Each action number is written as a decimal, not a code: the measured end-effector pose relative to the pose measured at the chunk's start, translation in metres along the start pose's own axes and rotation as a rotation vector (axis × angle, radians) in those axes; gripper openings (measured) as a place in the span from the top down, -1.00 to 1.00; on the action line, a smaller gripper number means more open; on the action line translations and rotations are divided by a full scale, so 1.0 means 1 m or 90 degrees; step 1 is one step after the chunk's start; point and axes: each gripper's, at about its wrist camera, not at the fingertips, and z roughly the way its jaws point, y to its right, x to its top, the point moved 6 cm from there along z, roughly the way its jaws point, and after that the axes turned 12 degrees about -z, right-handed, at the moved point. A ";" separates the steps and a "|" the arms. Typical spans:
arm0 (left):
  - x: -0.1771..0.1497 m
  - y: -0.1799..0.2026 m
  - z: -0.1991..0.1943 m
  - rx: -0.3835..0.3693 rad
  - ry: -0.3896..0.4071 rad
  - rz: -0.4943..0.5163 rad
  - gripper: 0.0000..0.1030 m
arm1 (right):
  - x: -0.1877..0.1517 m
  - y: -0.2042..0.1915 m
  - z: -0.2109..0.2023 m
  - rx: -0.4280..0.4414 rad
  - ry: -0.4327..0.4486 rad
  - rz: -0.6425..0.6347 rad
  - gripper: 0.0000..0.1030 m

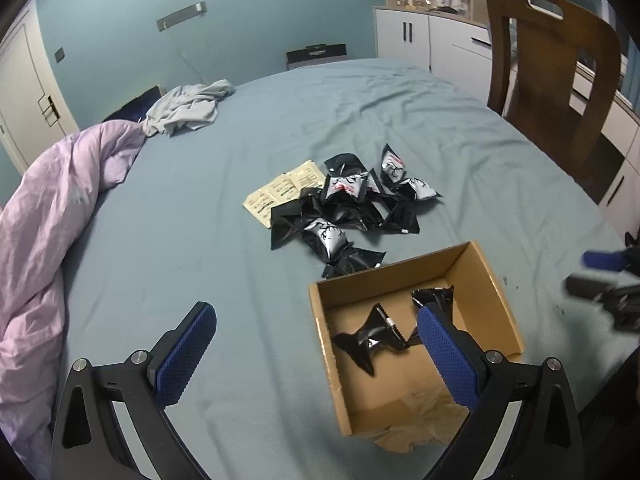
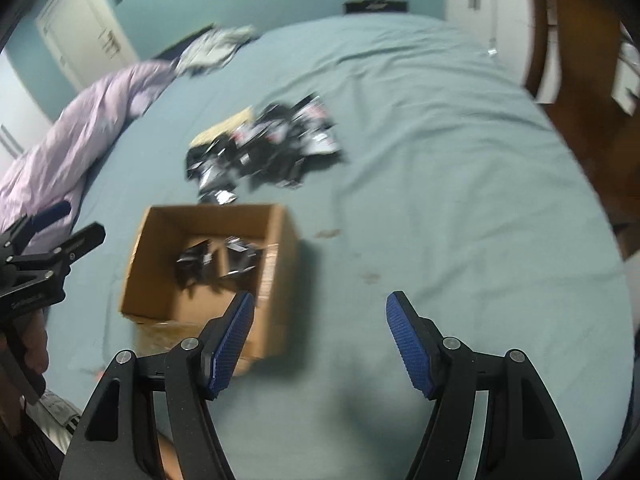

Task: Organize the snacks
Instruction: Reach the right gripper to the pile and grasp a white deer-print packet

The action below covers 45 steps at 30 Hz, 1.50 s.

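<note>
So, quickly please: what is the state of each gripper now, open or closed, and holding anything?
Left gripper: open, holding nothing.
Right gripper: open, holding nothing.

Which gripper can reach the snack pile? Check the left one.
Probably yes: the left gripper is open and empty, and only bare sheet lies between it and the snack pile, left of the cardboard box.

sheet (image 1: pixel 400 120) – grey-blue | box (image 1: pixel 492 280) – tan | packets (image 1: pixel 344 208) – black, silver | quilt (image 1: pixel 52 208) – lilac
</note>
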 end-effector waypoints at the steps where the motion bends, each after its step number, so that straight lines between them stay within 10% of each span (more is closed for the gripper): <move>1: -0.001 0.002 0.001 0.000 -0.002 0.002 -0.99 | -0.003 0.004 -0.006 -0.011 0.011 0.002 -0.32; 8: -0.004 0.013 0.004 0.010 -0.005 0.020 -0.99 | -0.031 0.028 -0.023 -0.108 0.082 0.036 -0.34; 19: -0.001 0.031 0.005 -0.019 -0.005 0.030 -0.99 | -0.024 0.033 -0.001 -0.053 0.040 0.049 -0.34; 45: 0.012 -0.006 0.018 -0.034 -0.048 -0.084 -0.99 | 0.136 0.022 0.182 -0.003 -0.092 -0.045 -0.34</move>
